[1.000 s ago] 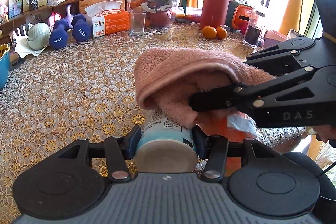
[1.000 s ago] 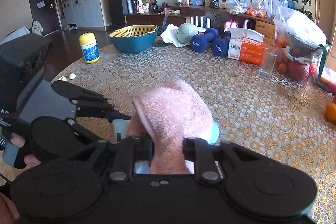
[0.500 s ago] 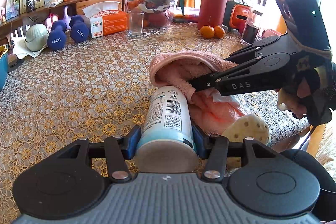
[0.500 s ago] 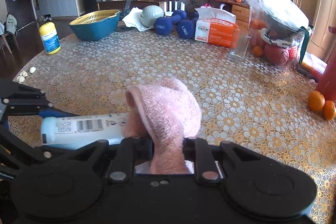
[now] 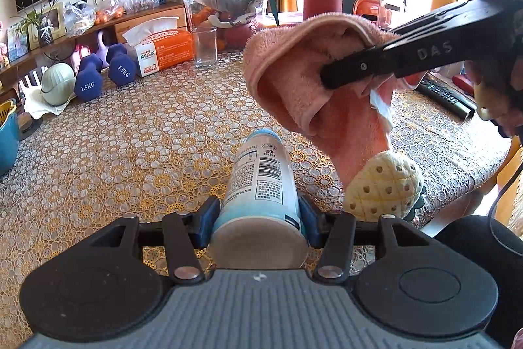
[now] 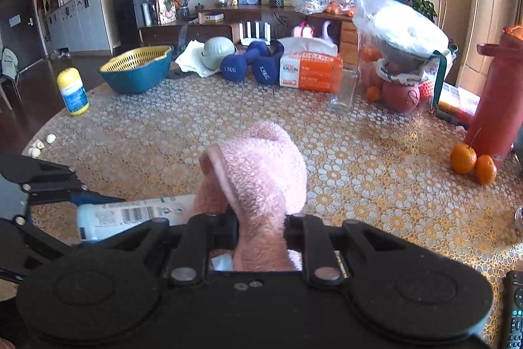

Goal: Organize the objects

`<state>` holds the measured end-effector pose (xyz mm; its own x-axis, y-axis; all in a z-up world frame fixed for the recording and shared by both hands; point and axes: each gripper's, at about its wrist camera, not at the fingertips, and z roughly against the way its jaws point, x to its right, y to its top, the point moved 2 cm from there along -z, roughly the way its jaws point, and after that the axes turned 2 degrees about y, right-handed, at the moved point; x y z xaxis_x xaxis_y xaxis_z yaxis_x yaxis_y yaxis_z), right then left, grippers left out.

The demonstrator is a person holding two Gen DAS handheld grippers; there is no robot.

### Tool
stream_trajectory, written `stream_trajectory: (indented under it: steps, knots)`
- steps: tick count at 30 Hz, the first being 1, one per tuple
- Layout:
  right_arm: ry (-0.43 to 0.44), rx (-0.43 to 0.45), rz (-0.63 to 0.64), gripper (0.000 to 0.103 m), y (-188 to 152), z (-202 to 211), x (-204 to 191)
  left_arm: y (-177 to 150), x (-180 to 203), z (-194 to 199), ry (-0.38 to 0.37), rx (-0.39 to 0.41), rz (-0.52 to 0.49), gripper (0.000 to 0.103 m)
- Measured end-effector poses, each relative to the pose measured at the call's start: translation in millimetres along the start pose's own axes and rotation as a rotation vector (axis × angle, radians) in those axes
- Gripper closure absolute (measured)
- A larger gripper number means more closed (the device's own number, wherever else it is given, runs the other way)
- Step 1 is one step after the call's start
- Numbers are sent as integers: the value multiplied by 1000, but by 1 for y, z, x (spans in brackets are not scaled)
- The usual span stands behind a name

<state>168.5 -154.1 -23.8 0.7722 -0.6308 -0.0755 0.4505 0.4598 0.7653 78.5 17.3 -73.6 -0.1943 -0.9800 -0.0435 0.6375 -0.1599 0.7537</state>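
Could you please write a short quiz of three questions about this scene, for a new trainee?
1. True or false: the left gripper is shut on the white bottle.
2. Which thing does the right gripper hold? A) the clear glass B) the pink towel C) a blue dumbbell
3. Fill in: two ______ lie on the table beside the red flask.

Key:
1. True; its fingers press both sides of the bottle.
2. B; the towel hangs bunched from the shut jaws, lifted clear of the bottle.
3. oranges
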Motion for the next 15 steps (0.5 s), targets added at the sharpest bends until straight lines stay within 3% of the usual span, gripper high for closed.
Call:
stream_trajectory:
  steps: [6,15]
  knots:
    - [130,54,45,85,12,29,-29,1,0,0,-1,3,-2,51]
    - [236,-12,149,85,6,9,-79,1,1,-1,7,5,-14,51]
